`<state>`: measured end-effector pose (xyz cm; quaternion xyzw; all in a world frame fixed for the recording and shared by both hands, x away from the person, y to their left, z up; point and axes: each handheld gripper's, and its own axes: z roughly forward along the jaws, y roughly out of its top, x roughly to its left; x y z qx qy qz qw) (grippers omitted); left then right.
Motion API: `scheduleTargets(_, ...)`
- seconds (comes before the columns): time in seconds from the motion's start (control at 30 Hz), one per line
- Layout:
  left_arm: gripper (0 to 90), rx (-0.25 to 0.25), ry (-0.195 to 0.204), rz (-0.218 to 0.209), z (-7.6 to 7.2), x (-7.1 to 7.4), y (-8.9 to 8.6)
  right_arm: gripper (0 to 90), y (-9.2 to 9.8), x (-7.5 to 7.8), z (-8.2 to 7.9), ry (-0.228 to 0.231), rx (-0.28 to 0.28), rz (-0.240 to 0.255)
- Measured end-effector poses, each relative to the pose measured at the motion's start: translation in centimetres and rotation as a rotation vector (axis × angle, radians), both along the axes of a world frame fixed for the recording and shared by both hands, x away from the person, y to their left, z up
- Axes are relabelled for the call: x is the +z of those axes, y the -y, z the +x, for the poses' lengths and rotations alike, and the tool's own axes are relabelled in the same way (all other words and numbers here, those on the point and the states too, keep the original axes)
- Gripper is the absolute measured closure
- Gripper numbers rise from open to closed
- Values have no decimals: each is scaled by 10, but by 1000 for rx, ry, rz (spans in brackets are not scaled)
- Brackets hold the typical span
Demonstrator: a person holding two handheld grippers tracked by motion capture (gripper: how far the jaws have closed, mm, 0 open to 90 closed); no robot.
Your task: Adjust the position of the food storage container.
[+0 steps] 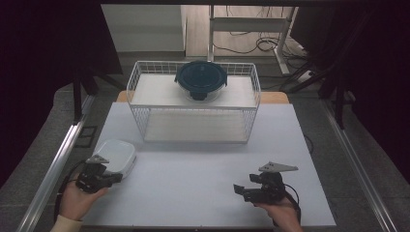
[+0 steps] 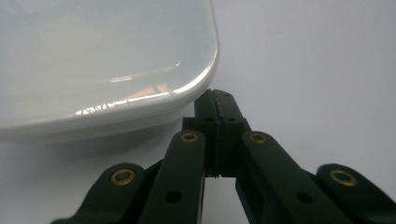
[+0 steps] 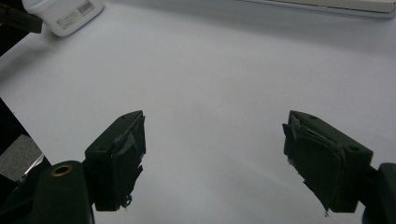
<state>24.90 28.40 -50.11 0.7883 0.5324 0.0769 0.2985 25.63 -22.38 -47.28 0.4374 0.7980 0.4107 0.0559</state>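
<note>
White container (image 3: 63, 14) carries a barcode label, unreadable; left gripper (image 2: 217, 107) closed beside it, right gripper (image 3: 212, 149) open.

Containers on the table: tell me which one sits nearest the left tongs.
The white square container at the table's near left corner, right beside the shut left tongs. The round dark-lidded container sits far off on top of the wire rack.

Lidded box (image 1: 117, 155) at lower left on table (image 1: 203, 169), wire rack (image 1: 193, 101) behind centre, round container (image 1: 201, 79) on top.
</note>
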Motion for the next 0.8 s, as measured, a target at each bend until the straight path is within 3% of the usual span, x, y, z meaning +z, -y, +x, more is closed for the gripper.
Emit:
scheduleTargets(0.2, 900, 0, 0, 2, 12, 1, 7, 209, 1, 0, 0, 1, -1, 0)
scheduleTargets(0.37, 898, -7, 21, -21, 7, 10, 5, 209, 1, 0, 0, 1, -2, 2)
scheduleTargets(0.43, 899, -2, 45, -41, 4, 22, -3, 209, 2, 0, 0, 0, -2, 2)
scheduleTargets(0.6, 899, 49, 88, -37, 9, 45, -27, 209, 0, -1, 0, -2, 1, -1)
scheduleTargets(0.8, 900, 126, 88, -47, 38, 55, -61, 209, -1, -2, 0, -3, 2, -2)
